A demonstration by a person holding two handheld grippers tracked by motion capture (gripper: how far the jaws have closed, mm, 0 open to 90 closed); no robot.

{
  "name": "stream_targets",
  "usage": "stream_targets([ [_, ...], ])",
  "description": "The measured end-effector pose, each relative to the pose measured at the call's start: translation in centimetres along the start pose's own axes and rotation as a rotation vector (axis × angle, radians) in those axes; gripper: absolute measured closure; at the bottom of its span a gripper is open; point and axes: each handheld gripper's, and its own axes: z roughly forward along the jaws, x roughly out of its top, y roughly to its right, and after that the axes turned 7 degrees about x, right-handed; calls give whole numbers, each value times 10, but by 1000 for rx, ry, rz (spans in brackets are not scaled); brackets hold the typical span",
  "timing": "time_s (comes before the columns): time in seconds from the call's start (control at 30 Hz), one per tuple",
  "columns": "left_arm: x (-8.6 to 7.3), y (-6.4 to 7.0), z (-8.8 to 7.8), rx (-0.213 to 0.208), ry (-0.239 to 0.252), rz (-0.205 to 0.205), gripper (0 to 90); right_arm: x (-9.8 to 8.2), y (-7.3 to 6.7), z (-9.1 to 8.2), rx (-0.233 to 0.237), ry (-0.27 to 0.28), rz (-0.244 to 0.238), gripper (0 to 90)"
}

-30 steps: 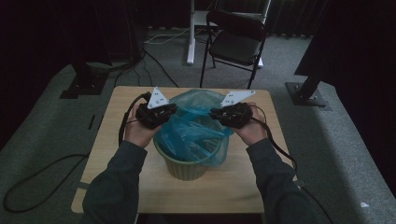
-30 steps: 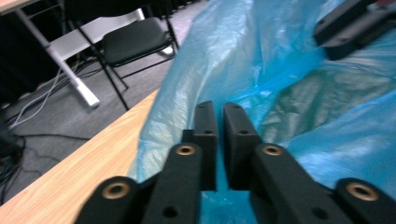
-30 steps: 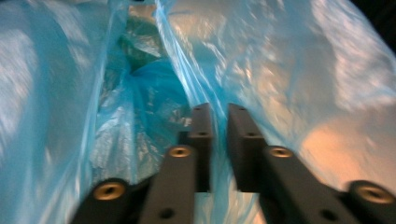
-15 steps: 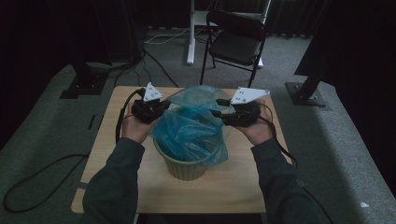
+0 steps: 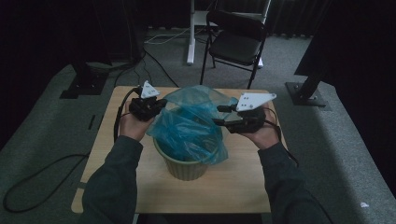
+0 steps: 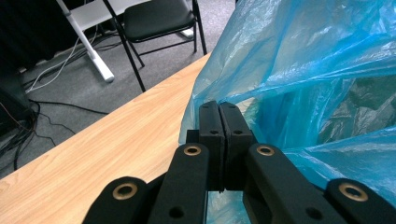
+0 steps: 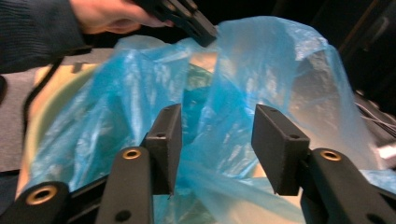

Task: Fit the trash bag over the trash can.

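1. Right now I have the blue bag [image 5: 191,128] sitting in the green bin [image 5: 187,165], which stands near the middle of the desk [image 5: 233,186]. The bag's upper part rises loose and crumpled above the bin's rim, and some of it hangs over the front right of the rim.

2. My left hand-held gripper [image 5: 156,106] is at the bag's left edge, above the bin. In the left gripper view its jaws are pressed flat together, with the thin film of the bag [image 6: 299,84] pinched between them at its edge. The desk [image 6: 107,140] runs off to the left in that view, with a chair [image 6: 154,18] on the floor beyond.

3. My right hand-held gripper [image 5: 222,115] is at the bag's right side, level with the left one and across the bin from it. Its jaws have just been opening and now stand wide apart. In the right gripper view the bag [image 7: 261,70] lies ahead of and between the two jaws, but the pads do not press on it, so this one holds nothing.

4. From the right gripper view I can also see my left hand-held gripper [image 7: 205,32] at the top, closed on the far edge of the bag, with the left hand [image 7: 112,16] behind it.

5. Both hands come in from the bottom of the high view, one on each side of the bin, and neither touches the bin itself.
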Motion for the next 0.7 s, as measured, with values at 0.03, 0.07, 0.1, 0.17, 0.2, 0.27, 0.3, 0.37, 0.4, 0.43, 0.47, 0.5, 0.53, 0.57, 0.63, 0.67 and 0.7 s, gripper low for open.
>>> stream_targets([
  [0.03, 0, 0, 0, 1, 0, -1, 887, -1, 0, -1, 20, 13, 2, 501],
  [0.07, 0, -1, 0, 0, 0, -3, 887, -1, 0, -2, 29, 13, 0, 497],
  [0.1, 0, -1, 0, 1, -1, -3, 887, -1, 0, -2, 32, 9, -7, 494],
  [0.17, -1, -1, 1, 2, -3, -5, 887, -2, 0, 0, 39, -12, -11, 483],
  [0.2, -1, -2, 1, 2, -4, -6, 887, -2, 1, 1, 39, -23, -11, 483],
  [0.27, -1, -2, 1, 3, -5, -7, 887, -3, 2, 6, 25, -55, -16, 489],
  [0.3, -1, -3, 1, 3, -5, -9, 888, -4, 3, 8, 18, -71, -14, 518],
  [0.37, -1, -3, 1, 3, -4, -11, 888, -5, 6, 14, 7, -116, -12, 632],
  [0.4, -1, -4, 1, 3, -6, -10, 888, -5, 6, 16, 1, -131, -12, 679],
  [0.43, -1, -4, 2, 4, -5, -12, 888, -6, 7, 18, -6, -150, -8, 733],
  [0.47, -2, -5, 2, 4, -7, -14, 888, -7, 9, 21, -21, -164, -7, 771],
  [0.5, -2, -5, 2, 4, -8, -14, 888, -7, 10, 23, -39, -174, -5, 811],
  [0.53, -2, -6, 2, 6, -9, -16, 888, -7, 12, 25, -52, -183, -1, 832],
  [0.57, -3, -6, 2, 7, -11, -16, 888, -8, 14, 27, -76, -188, 7, 855],
  [0.63, -3, -8, 3, 7, -16, -19, 887, -8, 19, 29, -109, -188, 27, 869],
  [0.67, -4, -8, 4, 8, -20, -18, 887, -7, 22, 30, -126, -181, 40, 875],
  [0.7, -4, -9, 5, 9, -22, -21, 888, -7, 25, 31, -139, -178, 49, 876],
])
